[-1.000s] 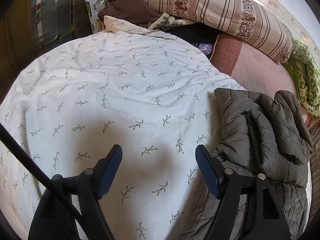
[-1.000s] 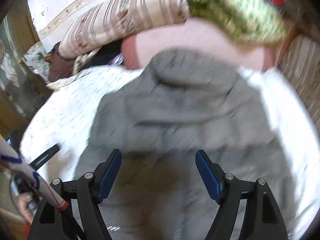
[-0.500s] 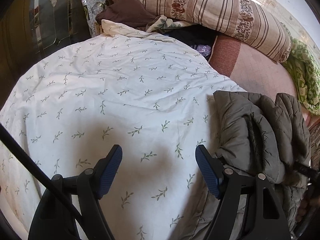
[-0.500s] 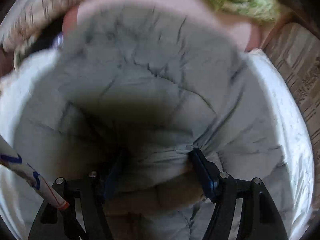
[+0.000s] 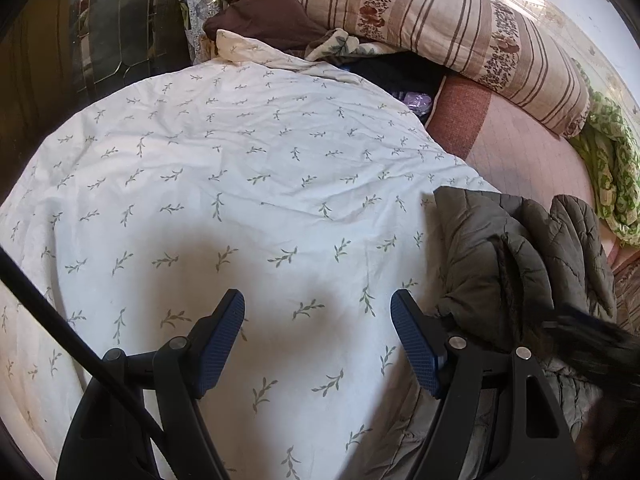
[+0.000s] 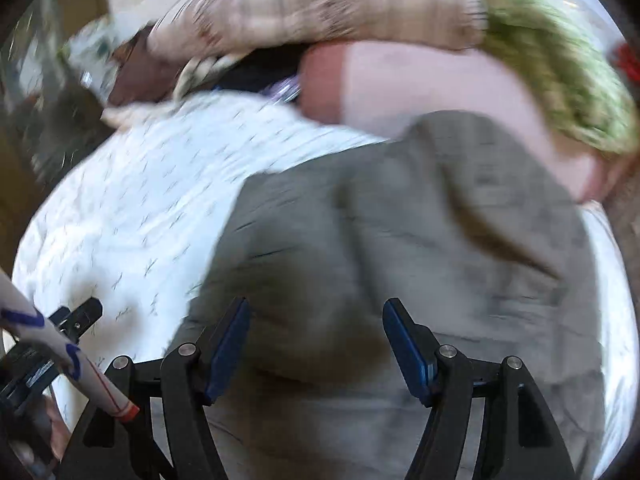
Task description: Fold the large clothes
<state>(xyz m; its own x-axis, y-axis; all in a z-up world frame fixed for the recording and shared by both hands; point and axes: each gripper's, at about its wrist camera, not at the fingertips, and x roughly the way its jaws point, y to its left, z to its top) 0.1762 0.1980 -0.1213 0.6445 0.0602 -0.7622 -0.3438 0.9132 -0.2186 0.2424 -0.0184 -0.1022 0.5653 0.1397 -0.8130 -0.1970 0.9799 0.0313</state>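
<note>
The left gripper hangs over a white leaf-print duvet, its jaws wide apart and holding nothing; the olive quilted jacket lies bunched at three o'clock on the duvet's edge, just beside the right-hand finger; a striped floral pillow sits at one o'clock, a brown garment at twelve, a green patterned cloth at two. The right wrist view is blurred; the right gripper is above the jacket, jaws wide with nothing between them; the jacket fills the centre, from four to seven o'clock; the duvet spreads toward nine.
</note>
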